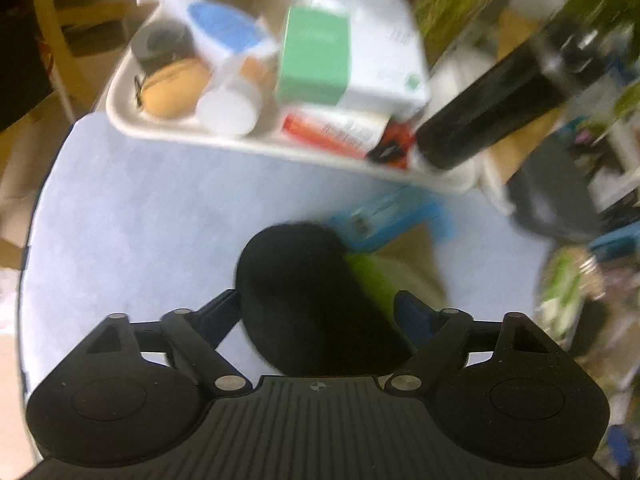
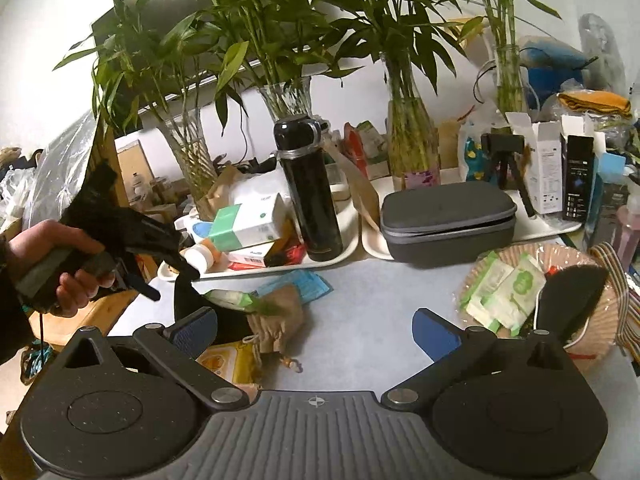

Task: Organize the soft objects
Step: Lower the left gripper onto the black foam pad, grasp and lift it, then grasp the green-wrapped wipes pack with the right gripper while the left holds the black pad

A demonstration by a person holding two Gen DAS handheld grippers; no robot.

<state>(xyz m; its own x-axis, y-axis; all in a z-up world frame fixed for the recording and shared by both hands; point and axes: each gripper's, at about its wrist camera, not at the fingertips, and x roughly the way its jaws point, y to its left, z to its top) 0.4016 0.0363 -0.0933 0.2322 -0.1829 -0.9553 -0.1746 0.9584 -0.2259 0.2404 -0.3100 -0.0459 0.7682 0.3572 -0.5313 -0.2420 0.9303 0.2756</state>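
Left claw (image 1: 318, 308) straddles blurred black soft obj (image 1: 304, 288), contact unclear.

A soft black pouch (image 1: 296, 280) lies on my bench beside a tan drawstring bag (image 2: 276, 320). Green-white tissue packs (image 2: 504, 292) sit in the wicker basket (image 2: 600, 320).

Cluttered home room, bamboo in glass vases (image 2: 286, 98), toiletries tray (image 1: 168, 130), thermos (image 2: 308, 196)

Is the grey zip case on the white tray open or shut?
Shut: the grey zip case has its lid down flush along the seam, lying flat on its white tray.
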